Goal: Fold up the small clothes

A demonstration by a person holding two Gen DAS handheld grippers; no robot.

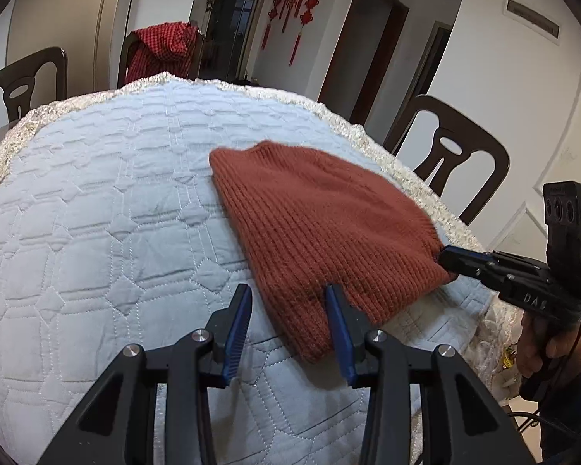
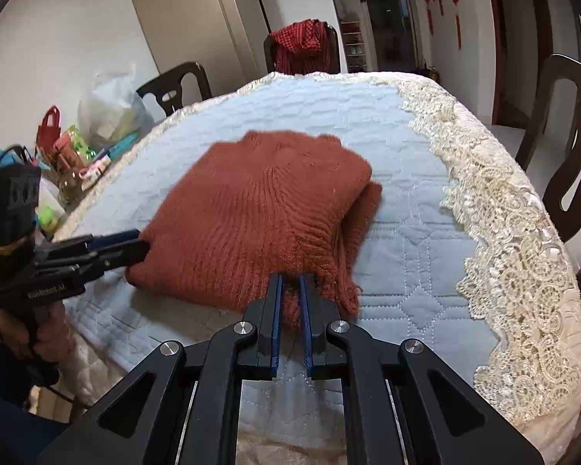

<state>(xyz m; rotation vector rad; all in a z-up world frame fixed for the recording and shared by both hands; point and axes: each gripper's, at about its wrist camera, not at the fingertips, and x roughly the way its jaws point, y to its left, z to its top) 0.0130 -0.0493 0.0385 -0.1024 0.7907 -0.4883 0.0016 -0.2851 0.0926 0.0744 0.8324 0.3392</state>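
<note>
A rust-red knitted garment (image 1: 321, 224) lies folded on the quilted table cover (image 1: 116, 201); it also shows in the right wrist view (image 2: 259, 209). My left gripper (image 1: 288, 292) is open at the garment's near-left edge, one finger (image 1: 339, 321) resting on the knit; it also shows from the side in the right wrist view (image 2: 135, 248), touching the garment's left corner. My right gripper (image 2: 290, 283) is shut on the garment's near edge, with knit bunched between its pads. It also shows in the left wrist view (image 1: 449, 255) at the garment's right corner.
Dark wooden chairs (image 1: 453, 159) stand around the table; one holds a red checked cloth (image 1: 160, 52). A lace border (image 2: 507, 240) hangs over the table's right edge. Bags and small items (image 2: 81, 143) crowd the far left side.
</note>
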